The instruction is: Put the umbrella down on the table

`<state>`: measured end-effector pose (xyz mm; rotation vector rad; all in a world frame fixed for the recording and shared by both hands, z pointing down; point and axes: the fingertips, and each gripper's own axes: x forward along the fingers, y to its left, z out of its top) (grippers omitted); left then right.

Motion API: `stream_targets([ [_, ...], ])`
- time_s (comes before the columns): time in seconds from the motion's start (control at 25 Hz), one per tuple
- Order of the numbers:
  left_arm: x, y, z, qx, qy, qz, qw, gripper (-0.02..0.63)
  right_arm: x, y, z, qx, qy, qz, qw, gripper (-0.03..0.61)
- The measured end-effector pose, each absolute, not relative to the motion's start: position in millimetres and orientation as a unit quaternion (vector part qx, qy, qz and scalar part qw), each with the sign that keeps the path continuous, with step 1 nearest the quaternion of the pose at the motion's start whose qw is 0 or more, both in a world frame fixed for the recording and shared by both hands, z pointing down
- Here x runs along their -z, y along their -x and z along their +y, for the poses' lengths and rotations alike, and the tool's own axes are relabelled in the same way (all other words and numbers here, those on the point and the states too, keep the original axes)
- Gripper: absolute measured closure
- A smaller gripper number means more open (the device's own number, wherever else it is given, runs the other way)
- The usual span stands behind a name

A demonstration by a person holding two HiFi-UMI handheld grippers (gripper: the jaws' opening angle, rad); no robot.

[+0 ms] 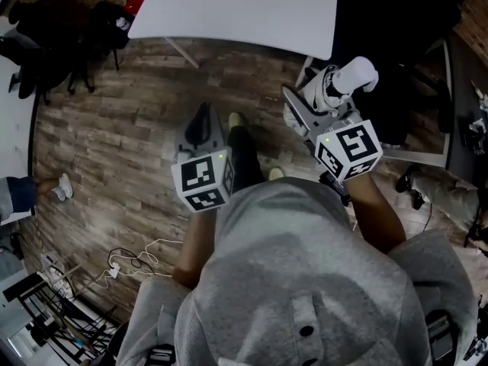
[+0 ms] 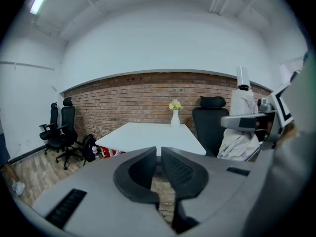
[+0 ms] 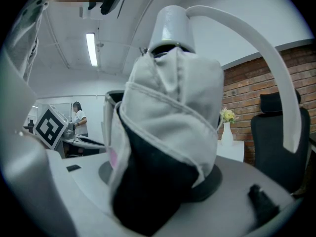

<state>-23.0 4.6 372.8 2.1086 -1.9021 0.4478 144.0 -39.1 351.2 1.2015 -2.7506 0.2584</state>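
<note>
Currently: right tool [image 1: 309, 101] clamped on umbrella [image 3: 168, 107], just short of bench [image 1: 236, 10] edge at upper centre; left tool [image 2: 159, 157] together, empty; open floor [image 1: 137, 120] at left.

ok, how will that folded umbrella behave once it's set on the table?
Probably floppy outside: fabric on the umbrella bunches in loose folds. Its hooked handle looks rigid and should likely stop it rolling on the table.
</note>
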Motion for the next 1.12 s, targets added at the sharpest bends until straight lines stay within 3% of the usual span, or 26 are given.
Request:
stream_targets([
  [1.12, -368.0, 134.9, -220.1, -0.15, -0.748, -0.63, 0.146, 0.574, -350.0, -50.3, -251.3, -0.097, -0.443, -0.887, 0.091, 0.341],
])
